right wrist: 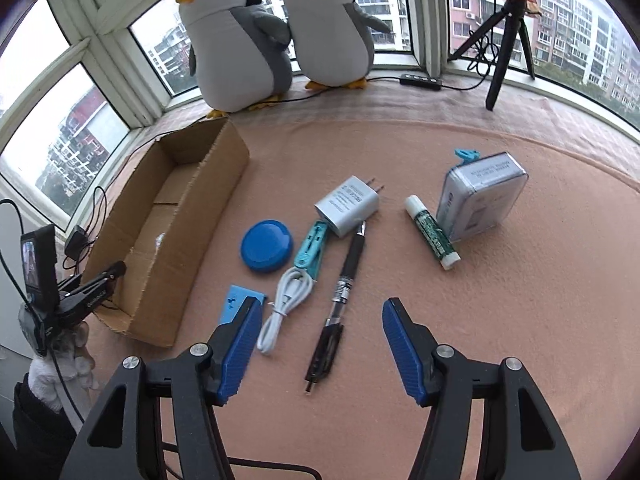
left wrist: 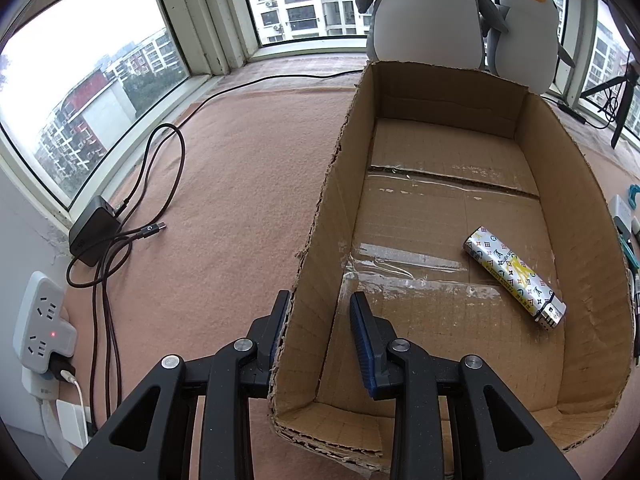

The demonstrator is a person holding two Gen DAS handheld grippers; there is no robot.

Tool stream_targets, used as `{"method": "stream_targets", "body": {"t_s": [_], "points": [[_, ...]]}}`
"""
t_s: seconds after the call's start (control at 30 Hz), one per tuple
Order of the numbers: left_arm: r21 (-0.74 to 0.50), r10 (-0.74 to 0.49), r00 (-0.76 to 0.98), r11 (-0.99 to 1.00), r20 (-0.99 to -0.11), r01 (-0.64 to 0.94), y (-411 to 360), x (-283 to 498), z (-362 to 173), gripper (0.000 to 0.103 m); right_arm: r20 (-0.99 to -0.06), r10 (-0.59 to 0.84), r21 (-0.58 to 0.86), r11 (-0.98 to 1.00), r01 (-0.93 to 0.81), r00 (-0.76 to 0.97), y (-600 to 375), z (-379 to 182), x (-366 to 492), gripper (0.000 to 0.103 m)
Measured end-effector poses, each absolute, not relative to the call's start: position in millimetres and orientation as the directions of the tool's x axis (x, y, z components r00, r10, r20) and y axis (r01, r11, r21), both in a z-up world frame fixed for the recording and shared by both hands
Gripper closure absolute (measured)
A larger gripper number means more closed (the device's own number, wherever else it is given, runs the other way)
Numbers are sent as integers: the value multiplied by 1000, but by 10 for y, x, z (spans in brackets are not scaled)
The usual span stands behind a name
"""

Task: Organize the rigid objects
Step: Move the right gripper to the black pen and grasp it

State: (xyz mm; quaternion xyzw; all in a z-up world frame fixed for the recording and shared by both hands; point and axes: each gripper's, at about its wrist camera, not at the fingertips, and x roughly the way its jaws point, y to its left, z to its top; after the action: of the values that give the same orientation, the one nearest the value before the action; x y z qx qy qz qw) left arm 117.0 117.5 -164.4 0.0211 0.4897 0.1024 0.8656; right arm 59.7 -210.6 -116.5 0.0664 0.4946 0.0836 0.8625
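An open cardboard box (left wrist: 592, 264) lies on the pink blanket; a patterned lighter (left wrist: 514, 276) rests inside it. My left gripper (left wrist: 320, 316) straddles the box's left wall (left wrist: 316, 280), one finger outside and one inside, with a gap on the inner side. The box also shows in the right wrist view (right wrist: 208, 208). My right gripper (right wrist: 320, 320) is open and empty above a black pen (right wrist: 340, 300). Nearby lie a white cable (right wrist: 286, 304), a blue round lid (right wrist: 266, 245), a white charger plug (right wrist: 348, 204), a teal clip (right wrist: 314, 250), a glue stick (right wrist: 432, 232) and a grey box (right wrist: 480, 200).
Two plush penguins (right wrist: 240, 48) stand at the window behind the box. A black tripod (right wrist: 504, 40) stands at the back right. A black power adapter with cables (left wrist: 94, 232) and a wall power strip (left wrist: 40, 320) are left of the box. A blue card (right wrist: 236, 306) lies by my right gripper's left finger.
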Motion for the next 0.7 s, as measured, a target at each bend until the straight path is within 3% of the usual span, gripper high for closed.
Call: {"method": "stream_targets", "body": {"t_s": [0.13, 0.5, 0.7], "points": [[135, 197, 500, 978, -843, -158, 1173, 1169, -1647, 71, -863, 190, 190, 981, -47, 469, -2143, -1350, 684, 61], [131, 194, 501, 979, -843, -158, 1167, 1149, -1645, 71, -890, 157, 145, 988, -60, 428, -1980, -1544, 857, 67], [129, 192, 502, 979, -843, -159, 1166, 1151, -1646, 71, -911, 112, 93, 993, -66, 397, -1922, -1612, 931, 77]]}}
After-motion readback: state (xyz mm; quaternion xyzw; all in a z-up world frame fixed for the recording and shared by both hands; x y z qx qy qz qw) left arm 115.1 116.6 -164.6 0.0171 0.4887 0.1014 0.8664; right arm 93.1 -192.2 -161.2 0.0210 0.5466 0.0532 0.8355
